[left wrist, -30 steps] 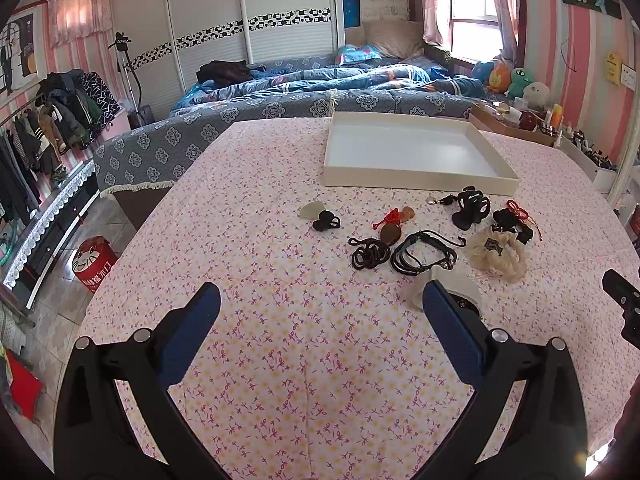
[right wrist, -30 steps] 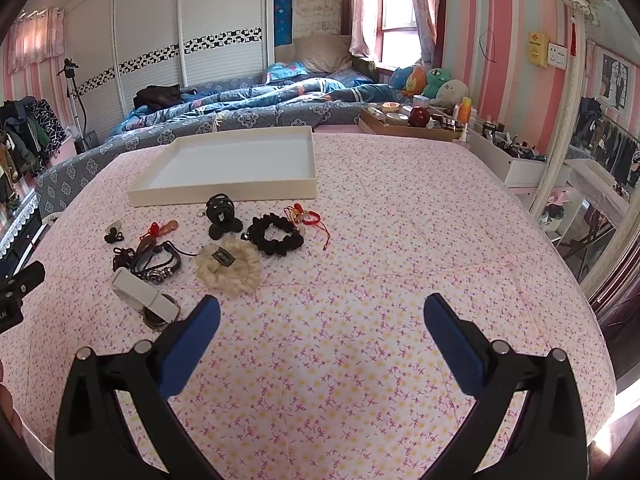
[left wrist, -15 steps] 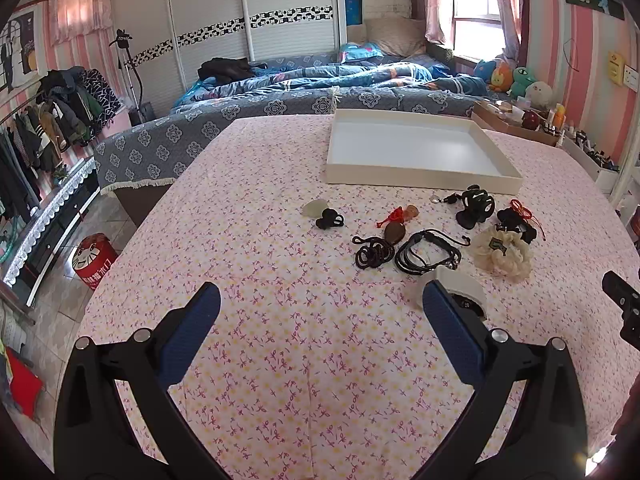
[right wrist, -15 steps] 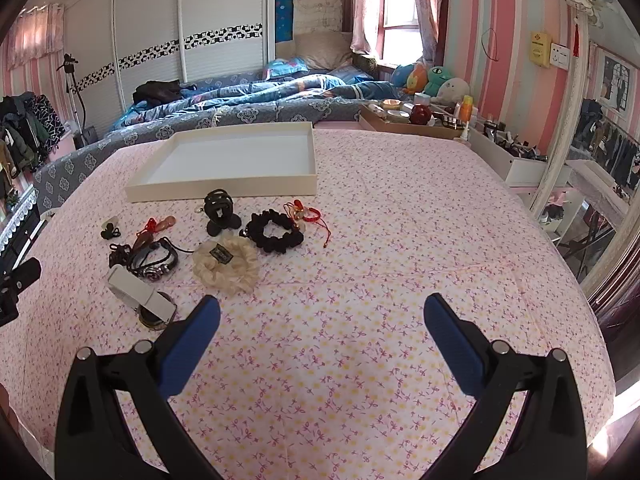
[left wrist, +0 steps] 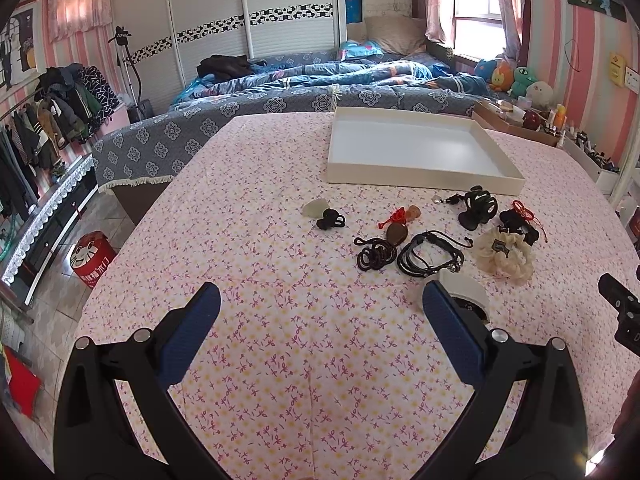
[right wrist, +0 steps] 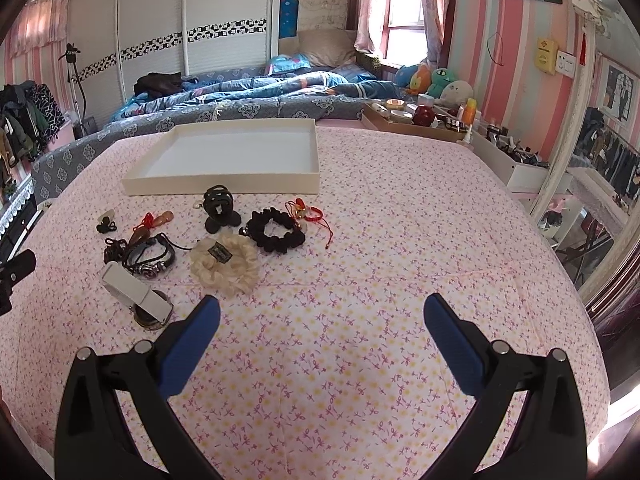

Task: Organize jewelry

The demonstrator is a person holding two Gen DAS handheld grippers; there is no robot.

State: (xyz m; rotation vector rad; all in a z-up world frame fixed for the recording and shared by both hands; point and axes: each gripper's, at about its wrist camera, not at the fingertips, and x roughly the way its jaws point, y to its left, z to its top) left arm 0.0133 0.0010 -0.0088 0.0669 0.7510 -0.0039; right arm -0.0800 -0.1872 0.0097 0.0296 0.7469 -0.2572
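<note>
**Both grippers wide apart above the tablecloth, jewelry loose in front of the tray**

The left gripper (left wrist: 320,304) hangs over the pink flowered tablecloth (left wrist: 280,360) with its blue fingers spread wide and nothing between them. The right gripper (right wrist: 322,316) is the same: fingers far apart, empty, over a bare stretch of cloth.

The white tray (left wrist: 416,148) sits at the far side of the table with nothing in it. All the jewelry lies on the cloth just in front of its near wall. From the left wrist view, a pale stone pendant (left wrist: 314,209) touches a small black knot (left wrist: 330,219) at the left of the group. To their right lie a red-tasselled brown pendant (left wrist: 400,220), a coiled black cord (left wrist: 374,254) and a black leather bracelet (left wrist: 430,254), close together. Further right are a black hair claw (left wrist: 478,208), a black scrunchie (right wrist: 276,230) with a red string bracelet (right wrist: 308,212) at its far edge, and a cream scrunchie (left wrist: 504,254) nearest the camera.

A white strap with a round dark piece (right wrist: 138,294) lies closest to the grippers, partly behind the left gripper's right finger in the left wrist view and just beside the right gripper's left finger in the right wrist view.
</note>
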